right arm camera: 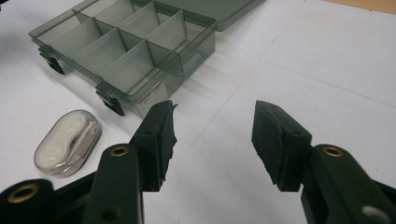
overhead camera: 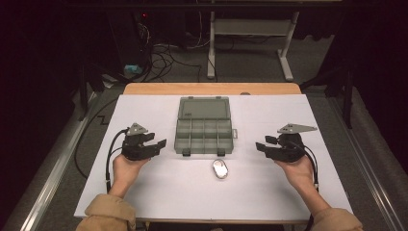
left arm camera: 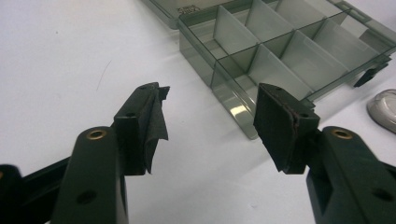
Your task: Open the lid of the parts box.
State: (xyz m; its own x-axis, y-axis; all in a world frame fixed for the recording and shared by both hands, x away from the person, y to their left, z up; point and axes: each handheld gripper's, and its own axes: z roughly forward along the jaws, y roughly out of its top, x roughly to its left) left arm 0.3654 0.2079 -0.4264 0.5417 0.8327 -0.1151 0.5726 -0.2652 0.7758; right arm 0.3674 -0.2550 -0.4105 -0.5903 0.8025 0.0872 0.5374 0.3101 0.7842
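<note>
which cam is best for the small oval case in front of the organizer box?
Right gripper view: the oval case lies whole and close, its clear lid and two white round wells legible. High view shows it whole but small. Left gripper view catches just a sliver at the frame edge.

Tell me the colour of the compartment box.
Translucent smoky grey-green compartment box, clearest in the right gripper view.

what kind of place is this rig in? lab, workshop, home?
Probably a lab or data-collection workspace. A white sheet covers the table as a staged surface, loose cables trail on the carpeted floor behind, and an adjustable desk frame stands beyond. A person holds a claw in each hand.
</note>
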